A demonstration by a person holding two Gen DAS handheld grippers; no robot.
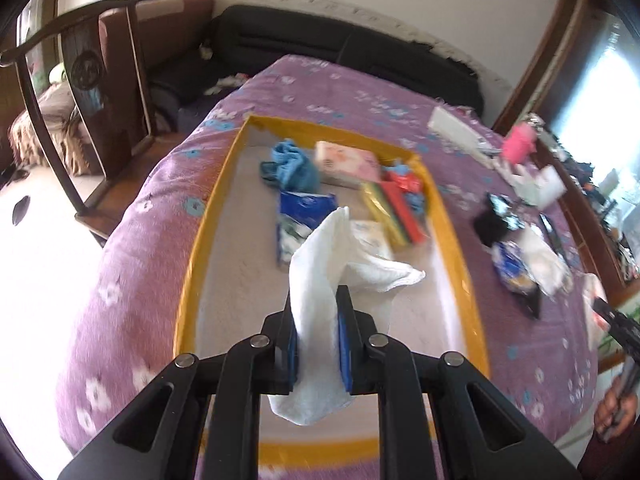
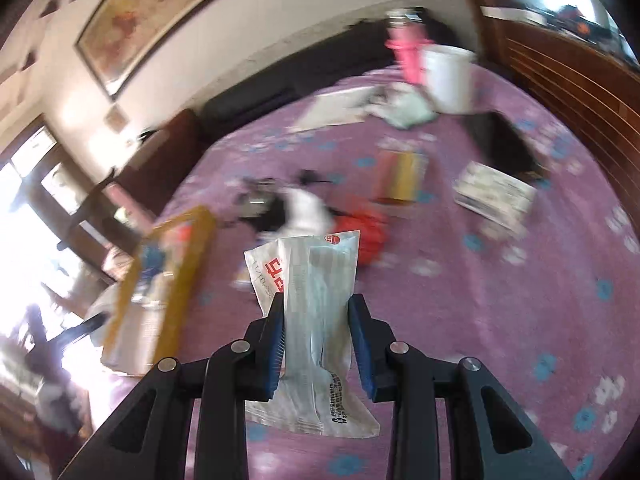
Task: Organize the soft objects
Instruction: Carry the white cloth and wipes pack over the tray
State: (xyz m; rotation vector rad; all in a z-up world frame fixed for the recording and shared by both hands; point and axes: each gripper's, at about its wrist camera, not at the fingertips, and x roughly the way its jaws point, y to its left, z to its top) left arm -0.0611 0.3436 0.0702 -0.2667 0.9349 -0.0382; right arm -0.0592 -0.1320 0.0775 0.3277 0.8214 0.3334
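Note:
My left gripper (image 1: 316,300) is shut on a white cloth (image 1: 320,256), which hangs over the near half of a shallow yellow-rimmed box (image 1: 208,216) on the purple flowered bedspread (image 1: 140,264). Inside the box lie a blue cloth (image 1: 292,164), a pink tissue pack (image 1: 348,162), a blue packet (image 1: 300,216) and a stack of coloured cloths (image 1: 396,212). My right gripper (image 2: 316,304) is shut on a white plastic packet (image 2: 316,264) with red print, held above the bedspread. The yellow-rimmed box (image 2: 180,264) lies to its left.
Loose items are scattered on the bed: a red bag (image 2: 360,236), a yellow pack (image 2: 400,176), a printed box (image 2: 492,196), a black pouch (image 2: 504,140), a white bucket (image 2: 448,76) and a pink bottle (image 2: 408,52). A wooden chair (image 1: 100,80) stands left of the bed.

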